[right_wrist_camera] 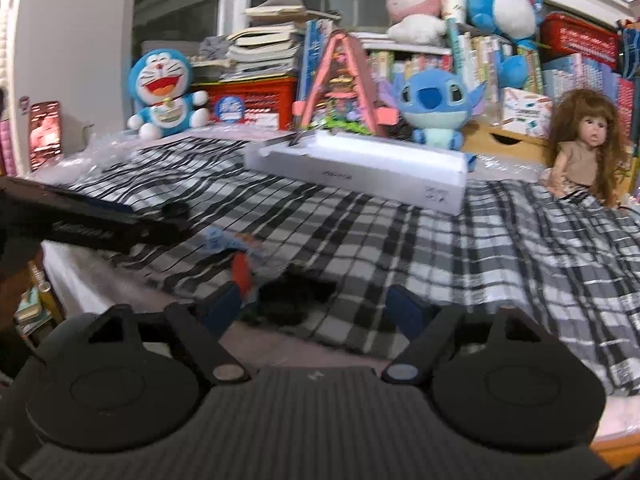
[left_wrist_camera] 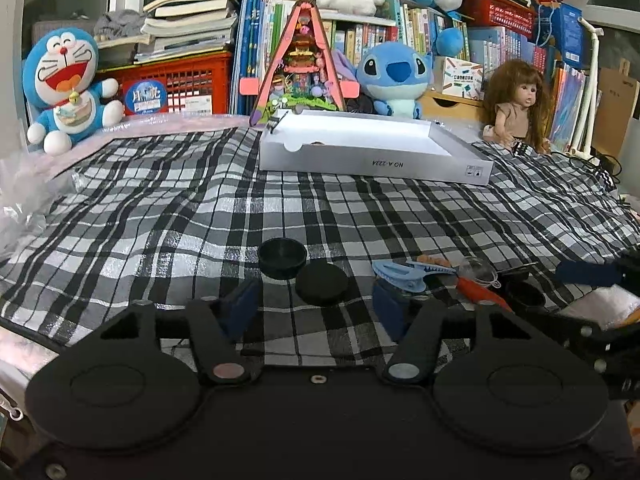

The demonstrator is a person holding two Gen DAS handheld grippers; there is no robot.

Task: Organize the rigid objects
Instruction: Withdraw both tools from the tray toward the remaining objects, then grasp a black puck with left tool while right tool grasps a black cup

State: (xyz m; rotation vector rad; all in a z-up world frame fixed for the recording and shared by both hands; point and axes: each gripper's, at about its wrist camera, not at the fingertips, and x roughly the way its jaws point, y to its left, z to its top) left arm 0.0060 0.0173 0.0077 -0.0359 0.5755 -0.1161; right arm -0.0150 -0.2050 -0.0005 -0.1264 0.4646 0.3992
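My left gripper (left_wrist_camera: pixel 316 312) hangs wide and empty just short of the black disc (left_wrist_camera: pixel 322 283), with the black cap (left_wrist_camera: pixel 282 258) touching it behind. I should straddle the disc squarely, close low, then carry it to the white box (left_wrist_camera: pixel 376 152) far across the plaid cloth (left_wrist_camera: pixel 160 200). My right gripper (right_wrist_camera: pixel 320 312) is also wide, holding nothing, near a blurred dark object.

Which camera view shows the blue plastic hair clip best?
The left wrist view: the blue plastic hair clip lies sharp and fully visible on the checked black-and-white cloth. The right wrist view shows only a blurred blue patch where it lies.
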